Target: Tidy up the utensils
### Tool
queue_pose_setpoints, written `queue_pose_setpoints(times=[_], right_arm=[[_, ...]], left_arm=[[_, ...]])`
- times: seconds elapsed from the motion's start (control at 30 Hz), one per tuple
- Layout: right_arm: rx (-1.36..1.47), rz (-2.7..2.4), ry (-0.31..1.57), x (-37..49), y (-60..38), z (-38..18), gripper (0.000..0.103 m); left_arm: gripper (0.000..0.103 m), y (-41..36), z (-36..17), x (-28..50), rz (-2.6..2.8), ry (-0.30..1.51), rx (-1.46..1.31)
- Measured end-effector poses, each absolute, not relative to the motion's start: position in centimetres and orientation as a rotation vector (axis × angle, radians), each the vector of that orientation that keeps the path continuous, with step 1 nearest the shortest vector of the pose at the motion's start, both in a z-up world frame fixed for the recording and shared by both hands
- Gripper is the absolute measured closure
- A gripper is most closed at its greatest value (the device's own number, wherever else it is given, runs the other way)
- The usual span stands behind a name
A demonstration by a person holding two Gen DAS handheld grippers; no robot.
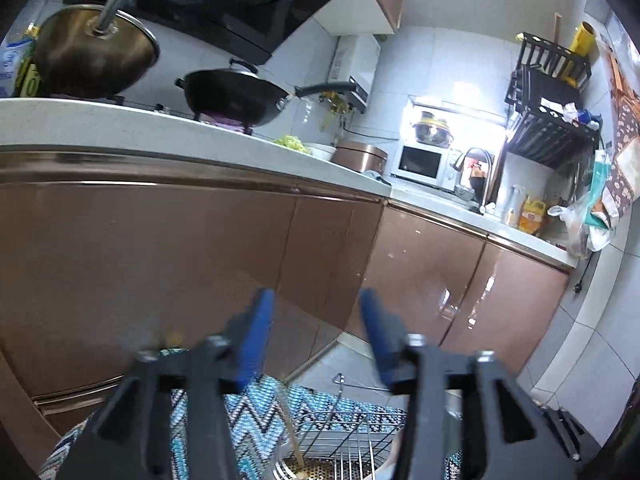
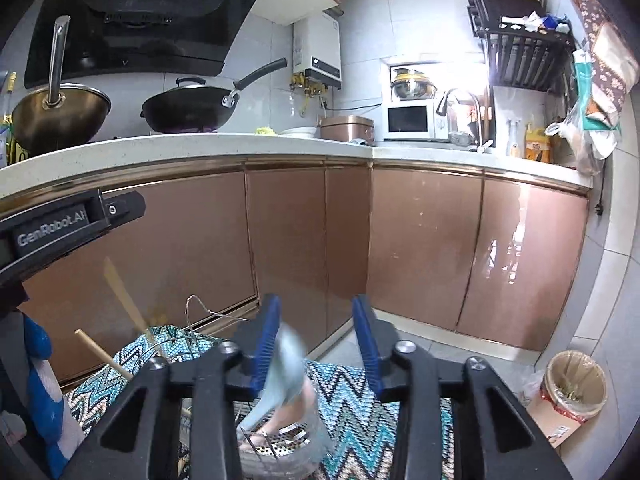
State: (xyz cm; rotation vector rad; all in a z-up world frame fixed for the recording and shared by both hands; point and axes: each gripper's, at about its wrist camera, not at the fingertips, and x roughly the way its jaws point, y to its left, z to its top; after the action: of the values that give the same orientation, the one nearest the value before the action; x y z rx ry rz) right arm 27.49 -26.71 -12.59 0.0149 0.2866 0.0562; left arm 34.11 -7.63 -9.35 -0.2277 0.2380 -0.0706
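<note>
Dropping utensils into the wire rack (image 1: 340, 432) looks like the step in hand, and both tools appear to be at the point of letting go. Seen from the left wrist, the left gripper (image 1: 316, 320) points a little downward toward the copper cabinet fronts (image 1: 200, 248), directly above the rack, which sits on a zigzag mat (image 1: 256, 408); its blue pads stand apart with nothing between them, and a pale stick, possibly a chopstick (image 1: 294, 436), stands in the rack below. Seen from the right wrist, the right gripper (image 2: 316, 320) hangs over the same rack (image 2: 276, 444), angled down likewise, its pads apart; a blurred light-blue utensil (image 2: 280, 376), perhaps a spoon, lies just inside the left pad, tilted into the rack's perforated cup, and whether it still touches that pad cannot be told. Left of the rack stand wooden chopsticks (image 2: 124, 300), with the other tool's body above them. Next, I judge, each hand must lift clear of the rack without snagging its wire handle (image 2: 200, 312) and fetch another utensil.
</note>
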Motion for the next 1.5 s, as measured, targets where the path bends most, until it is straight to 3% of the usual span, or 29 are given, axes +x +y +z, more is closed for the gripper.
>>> queue_pose_setpoints(times=[0.2,0.33,0.77,1.1,1.5], right_arm=[[0.043,0.032,0.274,25.1,-27.4,-10.8,0.061],[0.059,0.029,0.265,22.6,-27.4,-9.3,0.054],[0.084,0.035,0.26,13.1,-26.4,-6.0,0.042],[0.082,0.018,0.216,7.8,-25.6,-4.4,0.016],[0.051,-0.053,0.164,3.4,-24.6,-3.1,0.0]], left_arm=[[0.039,-6.3,-7.8,30.8,-0.056,0.253,-0.203],[0.038,-5.9,-6.7,28.2,-0.037,0.278,-0.163],[0.038,-4.3,-4.9,18.9,0.006,0.35,-0.072],[0.031,-1.9,-3.5,13.3,0.033,0.318,-0.076],[0.023,0.5,-1.5,8.6,0.07,0.258,-0.08]])
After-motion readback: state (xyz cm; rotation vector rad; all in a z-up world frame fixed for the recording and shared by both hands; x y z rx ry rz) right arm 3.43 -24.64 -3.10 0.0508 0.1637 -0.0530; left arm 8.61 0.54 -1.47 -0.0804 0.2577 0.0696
